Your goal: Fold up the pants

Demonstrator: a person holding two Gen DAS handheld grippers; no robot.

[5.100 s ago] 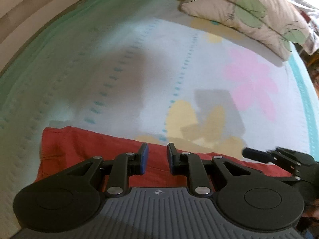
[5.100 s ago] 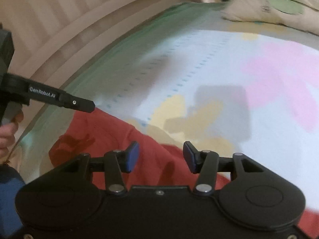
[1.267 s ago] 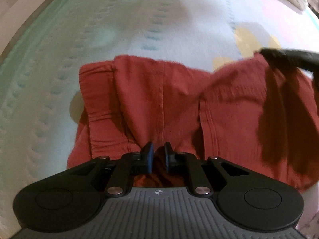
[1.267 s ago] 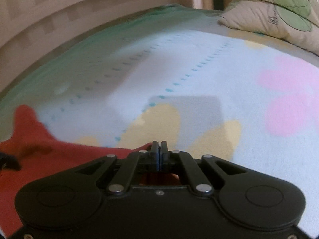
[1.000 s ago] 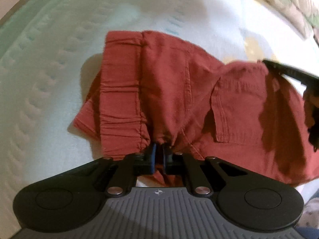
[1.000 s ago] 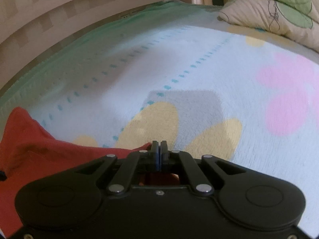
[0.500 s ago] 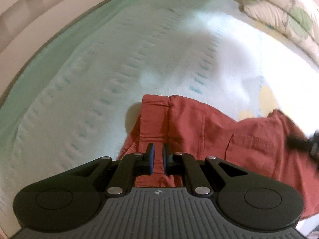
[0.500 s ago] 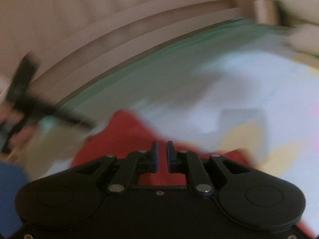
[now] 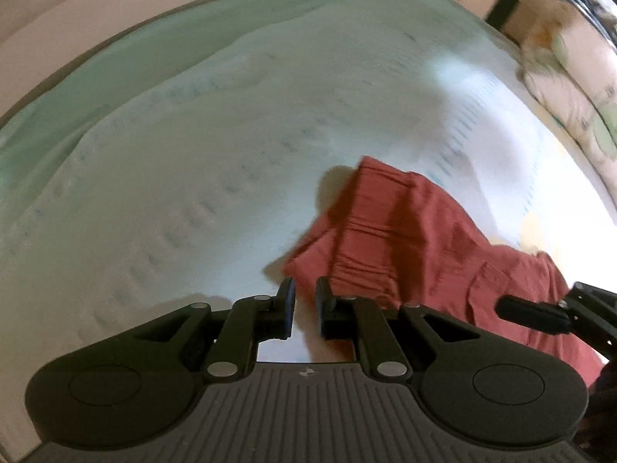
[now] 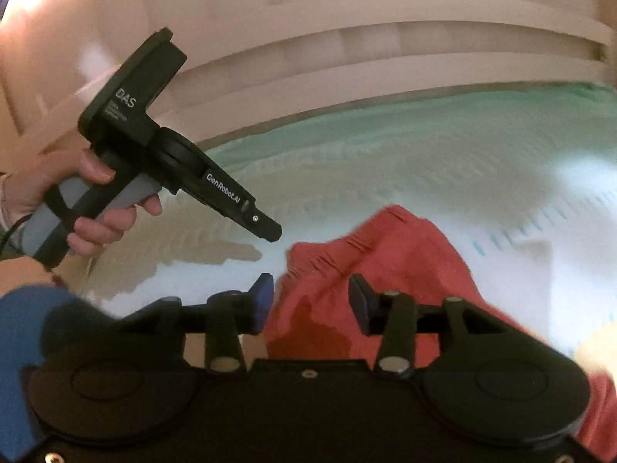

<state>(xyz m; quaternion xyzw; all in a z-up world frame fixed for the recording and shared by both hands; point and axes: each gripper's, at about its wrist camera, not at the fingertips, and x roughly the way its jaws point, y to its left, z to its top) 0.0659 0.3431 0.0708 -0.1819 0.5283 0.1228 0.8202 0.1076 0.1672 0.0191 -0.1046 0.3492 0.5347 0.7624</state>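
Observation:
The red pants (image 9: pixel 416 239) lie folded on the pale bed sheet (image 9: pixel 173 177), elastic waistband toward the left. My left gripper (image 9: pixel 304 301) hovers just off the pants' near left corner, jaws slightly apart, holding nothing. My right gripper (image 10: pixel 310 301) is open wide and empty above the pants (image 10: pixel 385 258). The left gripper (image 10: pixel 266 227) also shows in the right wrist view, held in a hand to the left of the pants. The right gripper's fingertip (image 9: pixel 532 312) shows at the right edge of the left wrist view.
A floral pillow (image 9: pixel 578 92) lies at the far right of the bed. A pale slatted bed frame (image 10: pixel 385 50) runs along the far side. The sheet has a green border (image 10: pixel 462 123) and a dotted blue pattern.
Both grippers have let go of the pants and opened. The left has drawn back to the left off the cloth. The right has swung left and opened wide.

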